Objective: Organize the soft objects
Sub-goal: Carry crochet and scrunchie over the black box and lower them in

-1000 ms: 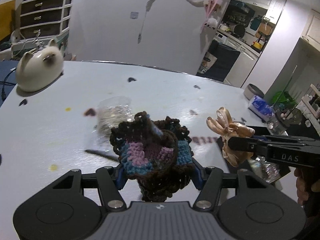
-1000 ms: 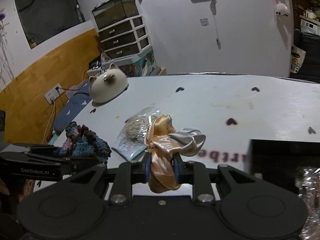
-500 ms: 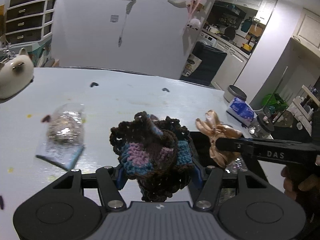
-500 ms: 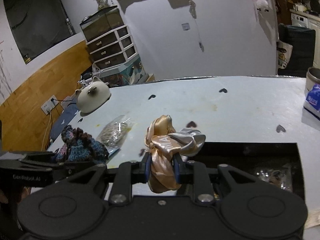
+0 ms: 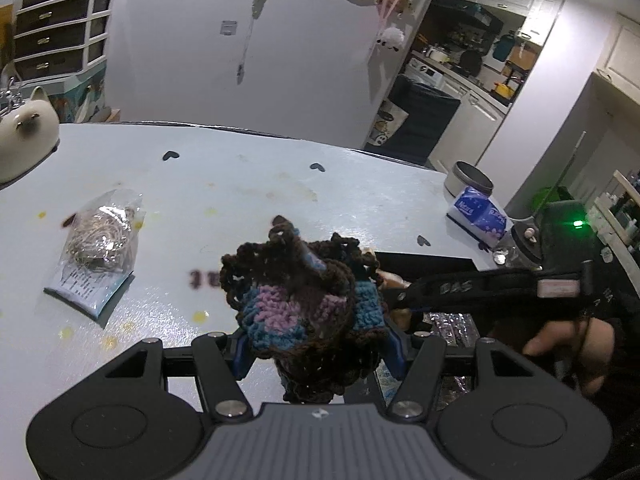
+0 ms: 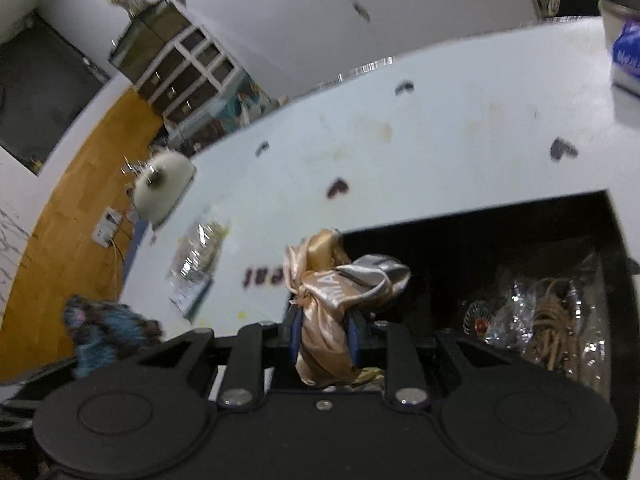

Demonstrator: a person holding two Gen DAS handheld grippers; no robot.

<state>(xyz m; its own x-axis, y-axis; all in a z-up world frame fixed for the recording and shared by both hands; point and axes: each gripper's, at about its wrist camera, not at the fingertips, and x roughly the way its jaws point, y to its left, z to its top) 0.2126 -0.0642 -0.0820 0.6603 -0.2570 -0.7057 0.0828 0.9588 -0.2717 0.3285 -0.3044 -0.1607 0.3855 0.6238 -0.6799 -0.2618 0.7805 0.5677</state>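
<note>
My left gripper (image 5: 314, 356) is shut on a brown, blue and purple crochet piece (image 5: 304, 300), held above the white table near the black box (image 5: 424, 260). The crochet piece also shows in the right wrist view (image 6: 108, 328) at lower left. My right gripper (image 6: 323, 336) is shut on a gold and silver satin scrunchie (image 6: 336, 296), held over the left rim of the black box (image 6: 480, 220). In the left wrist view the right gripper (image 5: 404, 300) reaches in from the right, its scrunchie mostly hidden behind the crochet piece.
A clear bag of stringy material (image 5: 98, 244) lies on the table at left. Shiny bagged items (image 6: 552, 308) lie inside the box. A cat-shaped white object (image 5: 24, 136) sits far left. A tissue pack (image 5: 480, 214) and a grey tin (image 5: 468, 178) stand at the far right edge.
Both grippers moved right toward the black box. The right gripper tilted and now holds the scrunchie over the box's left rim. Both holds are unchanged.
</note>
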